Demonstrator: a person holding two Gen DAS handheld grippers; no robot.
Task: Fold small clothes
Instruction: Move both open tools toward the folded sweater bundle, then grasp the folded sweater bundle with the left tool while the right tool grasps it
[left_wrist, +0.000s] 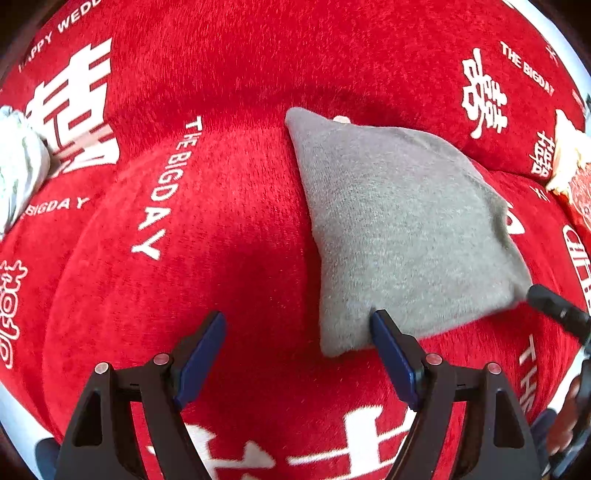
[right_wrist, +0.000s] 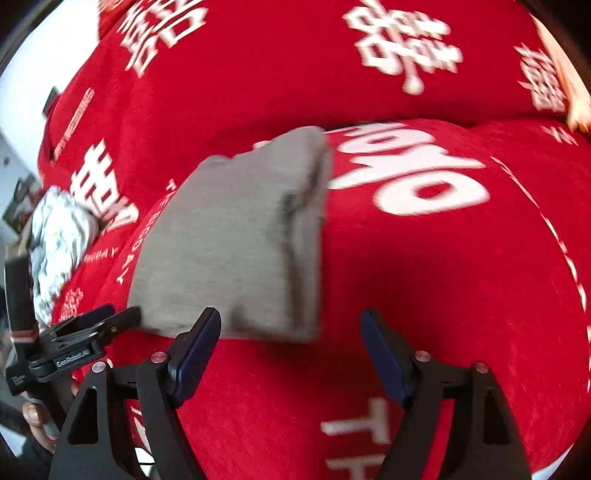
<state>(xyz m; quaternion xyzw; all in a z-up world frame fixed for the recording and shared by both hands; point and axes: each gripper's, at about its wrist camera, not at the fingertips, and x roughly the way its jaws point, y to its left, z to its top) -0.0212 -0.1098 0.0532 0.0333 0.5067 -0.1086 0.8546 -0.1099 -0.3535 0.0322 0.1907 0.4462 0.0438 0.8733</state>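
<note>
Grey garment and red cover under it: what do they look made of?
The grey garment looks like soft knit or fleece, matte, with a fine fuzzy nap. The red cover looks like short-pile plush or velvet: visible fibres, slight sheen, with white printed lettering. Exact fibres cannot be told.

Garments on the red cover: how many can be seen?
2. A folded grey garment lies in the middle, before both grippers. A crumpled white patterned one lies at the far left edge. Others may be out of view.
</note>
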